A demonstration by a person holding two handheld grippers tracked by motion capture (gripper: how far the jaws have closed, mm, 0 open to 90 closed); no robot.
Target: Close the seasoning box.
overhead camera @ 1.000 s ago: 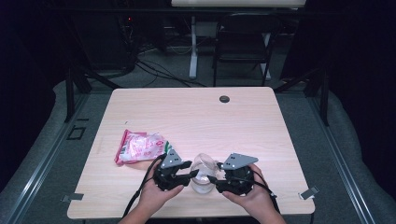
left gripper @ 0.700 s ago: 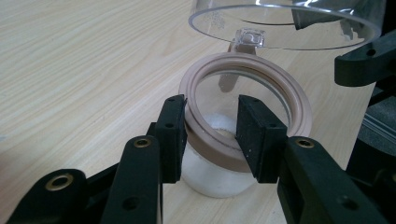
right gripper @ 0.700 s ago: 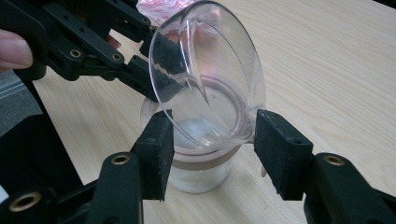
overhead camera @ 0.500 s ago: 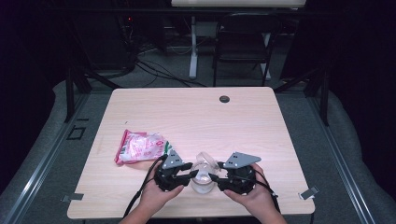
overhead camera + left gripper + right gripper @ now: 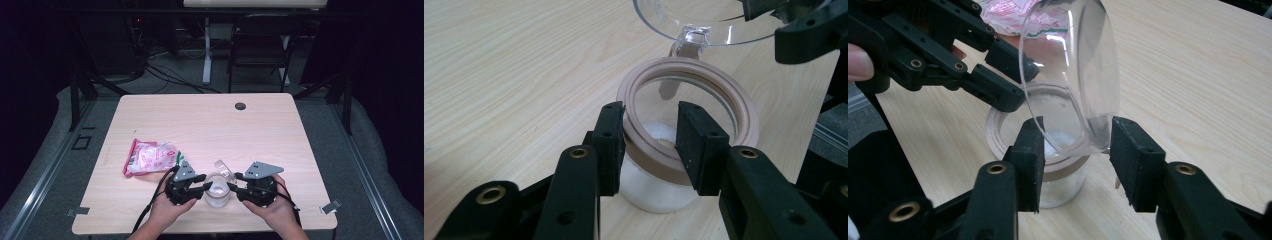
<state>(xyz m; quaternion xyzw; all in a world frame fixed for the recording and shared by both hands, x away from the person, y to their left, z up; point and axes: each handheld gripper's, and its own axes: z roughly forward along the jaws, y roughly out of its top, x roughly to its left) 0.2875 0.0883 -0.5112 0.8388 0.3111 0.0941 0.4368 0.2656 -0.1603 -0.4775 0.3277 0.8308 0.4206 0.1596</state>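
Since the earlier high-view frames the right gripper [image 5: 1075, 155] has been closing its jaws, and they now stand to either side of the lower edge of the clear lid [image 5: 1073, 75]; whether the pads already press on it cannot be told. Both hands sit where they were. Everything is placed here from the glass jar [image 5: 217, 190], which stands near the front edge of the table [image 5: 300, 150] between the two grippers and holds a little white powder. The left gripper [image 5: 650, 145] comes at the jar from its left and pinches the jar's rim, one pad outside the glass, the other inside the tan seal ring [image 5: 744, 115]. The lid, hinged at the jar's far side, stands tilted open above the mouth, leaning toward the right gripper, which is therefore the nearer tool to swing it; that swing would run from the hinge down over the mouth. Beyond the jar to its left lies a pink packet [image 5: 150, 157], well apart.
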